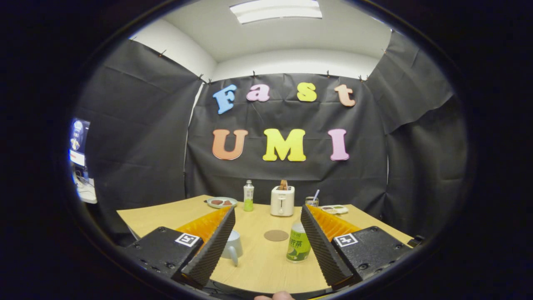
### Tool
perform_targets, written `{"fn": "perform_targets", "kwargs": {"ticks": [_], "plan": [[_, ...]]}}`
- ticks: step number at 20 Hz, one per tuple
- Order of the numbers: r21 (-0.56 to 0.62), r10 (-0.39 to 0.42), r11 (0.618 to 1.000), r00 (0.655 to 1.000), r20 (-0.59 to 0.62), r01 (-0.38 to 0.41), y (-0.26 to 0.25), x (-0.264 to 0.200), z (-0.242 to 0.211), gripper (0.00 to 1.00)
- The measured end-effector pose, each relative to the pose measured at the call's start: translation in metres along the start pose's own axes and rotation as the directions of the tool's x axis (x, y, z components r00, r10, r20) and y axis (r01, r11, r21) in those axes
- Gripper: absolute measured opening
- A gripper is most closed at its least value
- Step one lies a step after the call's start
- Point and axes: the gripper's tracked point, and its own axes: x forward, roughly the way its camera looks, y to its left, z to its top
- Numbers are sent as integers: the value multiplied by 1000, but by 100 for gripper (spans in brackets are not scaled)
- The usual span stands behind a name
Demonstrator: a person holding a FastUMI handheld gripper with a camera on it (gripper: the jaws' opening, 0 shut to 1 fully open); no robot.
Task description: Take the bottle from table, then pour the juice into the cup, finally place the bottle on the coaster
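Observation:
A small bottle (297,249) with a green label stands upright on the wooden table (158,216), close against the inner side of the right finger, which hides its right edge. A round brown coaster (276,235) lies flat just beyond the bottle, between the fingers. A pale grey cup (234,246) with a handle stands beside the left finger, partly hidden by it. My gripper (267,211) is open wide above the table's near edge, holding nothing.
At the back of the table stand a slim bottle with green liquid (248,196), a white toaster (282,201) with toast in it, a plate of food (222,202), a glass with a straw (312,201) and a small tray (335,209). A person's fingertip (280,296) shows beneath the gripper.

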Motion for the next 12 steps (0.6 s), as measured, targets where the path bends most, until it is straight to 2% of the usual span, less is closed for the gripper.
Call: {"fn": "perform_targets", "kwargs": {"ticks": [12], "plan": [[-33, -1, 999, 1000, -5, 1, -22, 0, 2, 100]]}}
